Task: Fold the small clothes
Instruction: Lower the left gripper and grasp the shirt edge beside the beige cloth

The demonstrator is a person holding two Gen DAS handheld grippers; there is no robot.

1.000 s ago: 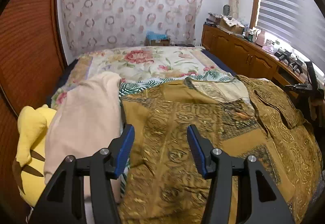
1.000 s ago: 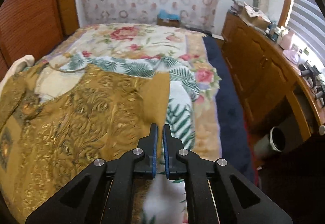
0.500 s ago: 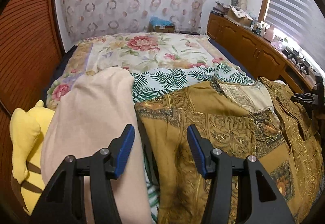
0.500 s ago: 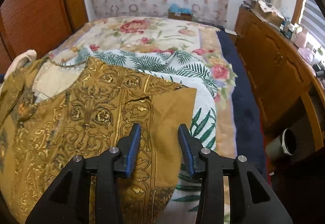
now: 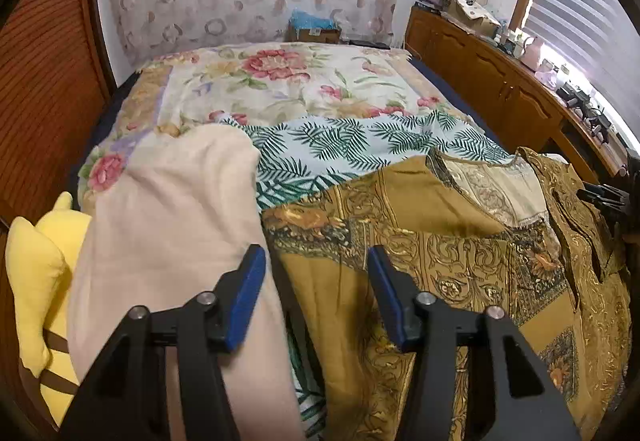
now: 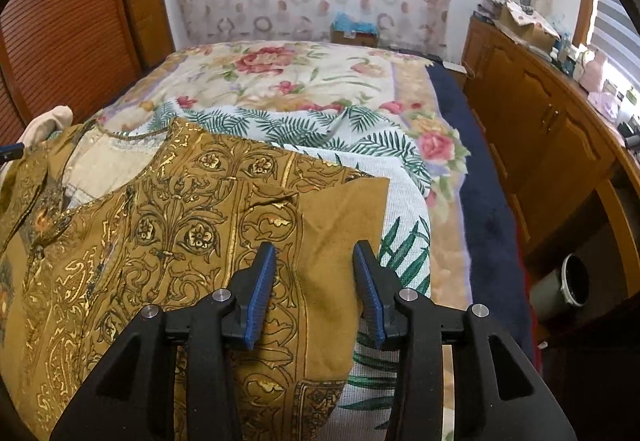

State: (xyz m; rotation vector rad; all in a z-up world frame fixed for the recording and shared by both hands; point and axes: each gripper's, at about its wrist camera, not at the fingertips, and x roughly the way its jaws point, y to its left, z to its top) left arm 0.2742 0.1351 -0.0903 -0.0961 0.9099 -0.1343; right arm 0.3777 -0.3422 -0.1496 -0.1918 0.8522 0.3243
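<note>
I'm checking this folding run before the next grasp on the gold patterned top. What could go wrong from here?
1. The left gripper stands open over the seam where the beige garment meets the gold patterned top; closing could catch both.
2. The right gripper, open after letting go, hovers over the folded sleeve; a brush may undo it.
3. The top drapes over the near bed edge and might slide off.

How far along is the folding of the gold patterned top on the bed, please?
Done: the right sleeve is folded in over the gold patterned top. In hand: nothing; the right gripper has just opened above that fold, and the left gripper, open, hovers at the other edge. Left: that side and the final fold.
</note>
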